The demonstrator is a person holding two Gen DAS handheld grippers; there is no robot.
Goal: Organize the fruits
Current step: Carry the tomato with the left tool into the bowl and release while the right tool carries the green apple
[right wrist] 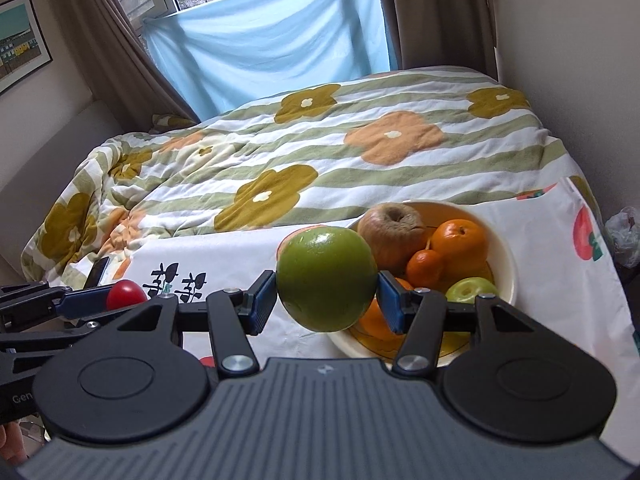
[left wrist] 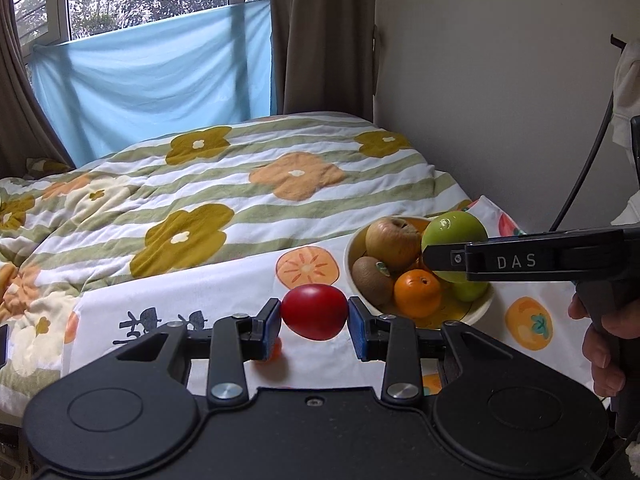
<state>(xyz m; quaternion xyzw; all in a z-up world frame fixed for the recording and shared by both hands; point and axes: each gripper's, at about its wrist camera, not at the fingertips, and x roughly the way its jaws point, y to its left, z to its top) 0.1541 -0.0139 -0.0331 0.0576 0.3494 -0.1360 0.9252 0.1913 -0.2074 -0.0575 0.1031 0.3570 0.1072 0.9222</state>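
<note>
Bowl partly hidden; left claw grips tomato, right claw grips green apple.

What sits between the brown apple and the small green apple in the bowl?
In the right wrist view, two oranges: a large orange and a small orange lie between the brown apple and the small green apple.

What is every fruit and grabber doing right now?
Left gripper: jaws shut on the red tomato.
Red tomato: held off the cloth.
Right gripper: jaws shut on the big green apple.
Big green apple: held in the air beside the bowl.
Bowl: upright on the cloth, holding fruit.
Brown apple: in the bowl, stem end up.
Kiwi: in the bowl.
</note>
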